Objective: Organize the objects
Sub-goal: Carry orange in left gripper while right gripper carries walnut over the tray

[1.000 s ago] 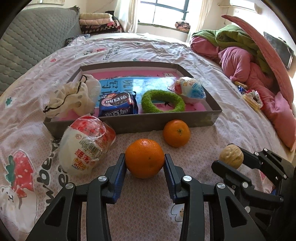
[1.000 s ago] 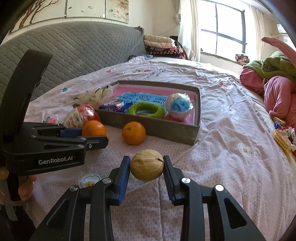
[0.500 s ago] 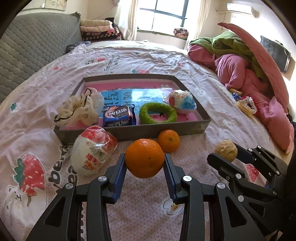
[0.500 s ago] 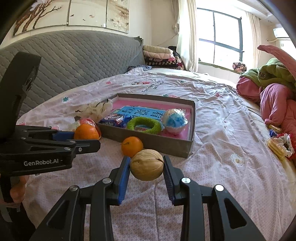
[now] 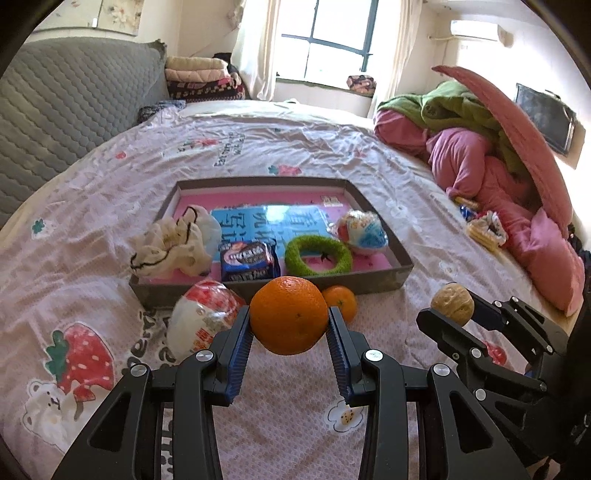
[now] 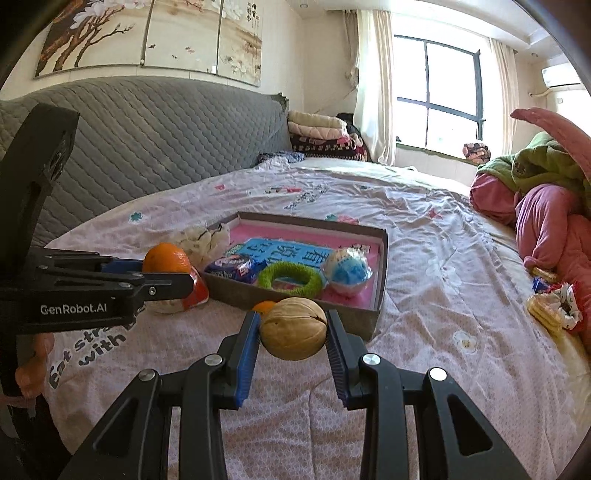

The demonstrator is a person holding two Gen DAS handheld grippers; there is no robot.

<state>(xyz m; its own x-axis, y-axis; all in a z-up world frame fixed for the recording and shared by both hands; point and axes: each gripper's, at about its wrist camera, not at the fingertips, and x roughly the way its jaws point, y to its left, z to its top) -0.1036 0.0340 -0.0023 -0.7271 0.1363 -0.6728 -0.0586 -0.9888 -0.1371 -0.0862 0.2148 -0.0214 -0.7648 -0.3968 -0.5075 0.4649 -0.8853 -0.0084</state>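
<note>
A bedroom in a home. A wide bed [image 6: 424, 236] under a pink printed sheet fills the room, backed by a grey quilted headboard [image 6: 155, 140] with a flower painting [image 6: 147, 33] above. Folded blankets [image 6: 317, 136] are stacked by the curtained window [image 6: 436, 99], crumpled quilts [image 5: 480, 147] lie heaped at one side, and an air conditioner [image 5: 480, 31] hangs high on the wall.

A tray [image 5: 373, 284] lies on the bed [image 5: 110, 177]. In it, from left to right along its near side: a cloth bundle [image 5: 173, 247], a snack packet [image 5: 248, 260], a ring [image 5: 318, 255] and a wrapped ball [image 5: 361, 233]. Just before its near wall lie a wrapped bun [image 5: 202, 321] at left and a small orange [image 5: 341, 302] to its right. Bedding [image 5: 491, 155] is heaped far right.
</note>
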